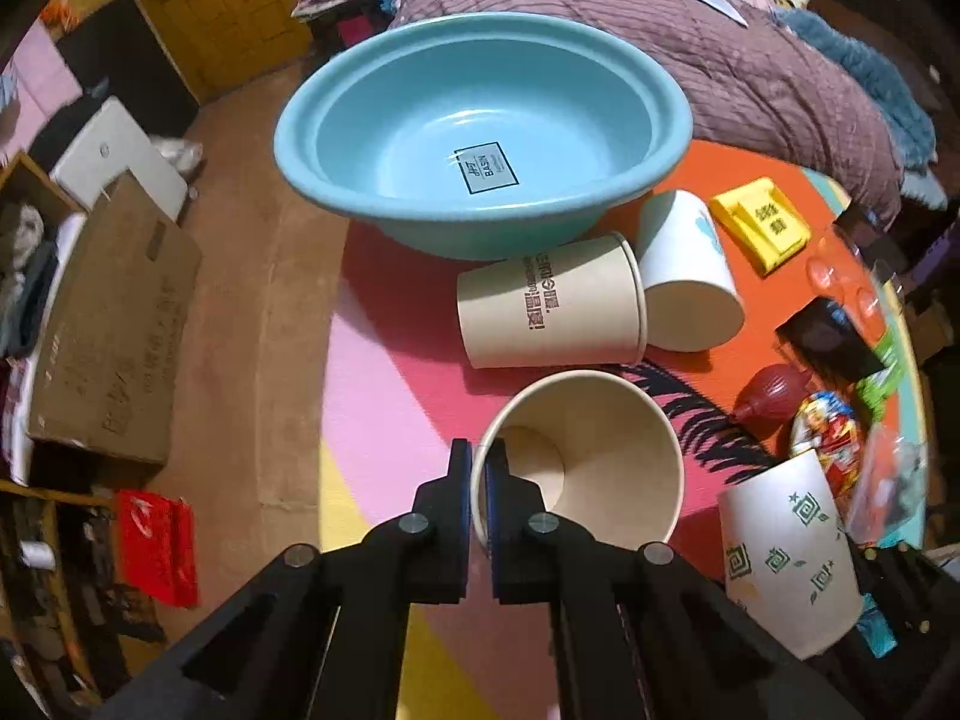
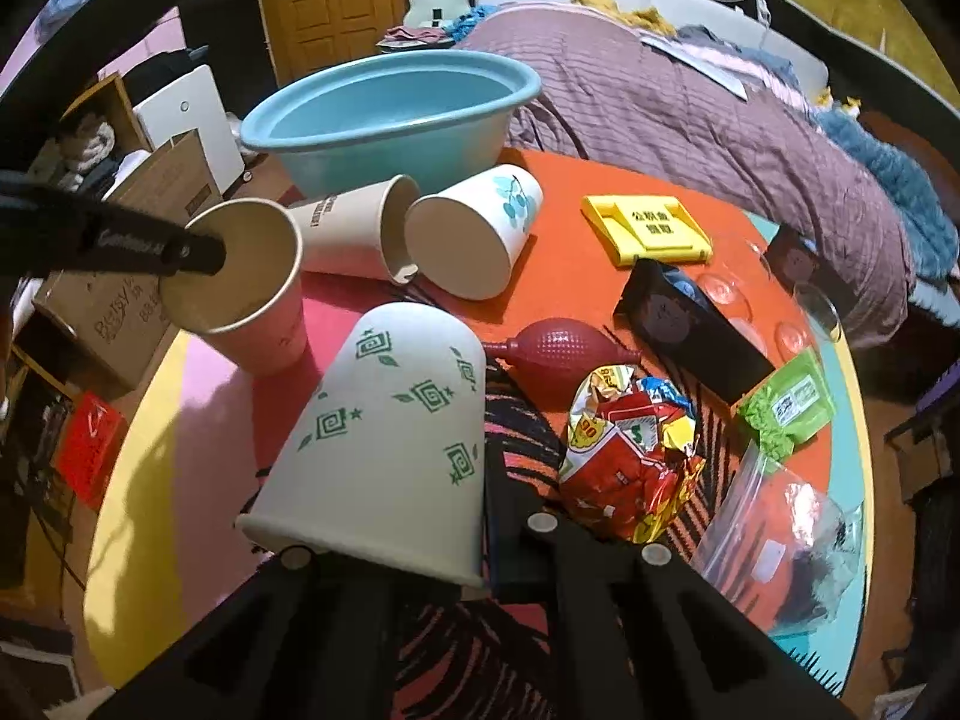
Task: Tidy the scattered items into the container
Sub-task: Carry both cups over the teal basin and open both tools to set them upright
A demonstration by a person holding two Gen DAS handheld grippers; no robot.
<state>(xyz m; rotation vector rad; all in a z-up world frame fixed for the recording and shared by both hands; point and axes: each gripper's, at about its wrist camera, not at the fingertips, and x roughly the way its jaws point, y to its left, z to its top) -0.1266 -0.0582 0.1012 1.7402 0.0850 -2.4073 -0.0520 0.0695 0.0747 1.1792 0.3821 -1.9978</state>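
The right gripper [image 2: 483, 546] is mostly buried behind the green-patterned cup [image 2: 384, 450] in its own view, so only one finger [image 2: 510, 534] peeks out at 6 o'clock. In the left view that same cup [image 1: 786, 558] has its mouth hidden behind dark gripper parts at 5 o'clock. The clear bag [image 2: 774, 534] at 4 o'clock is too blurry to tell what's inside. The blue basin [image 2: 390, 120] hides its bottom from the right camera, and the cardboard box [image 1: 108, 324] print at 9 o'clock is unreadable.

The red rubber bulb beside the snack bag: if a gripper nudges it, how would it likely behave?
The bulb looks rounded and lies on its side, so it would probably roll. Its dimpled skin suggests soft rubber that squashes under pads and grips well. It seems light, so a nudge may send it against the snack bag.
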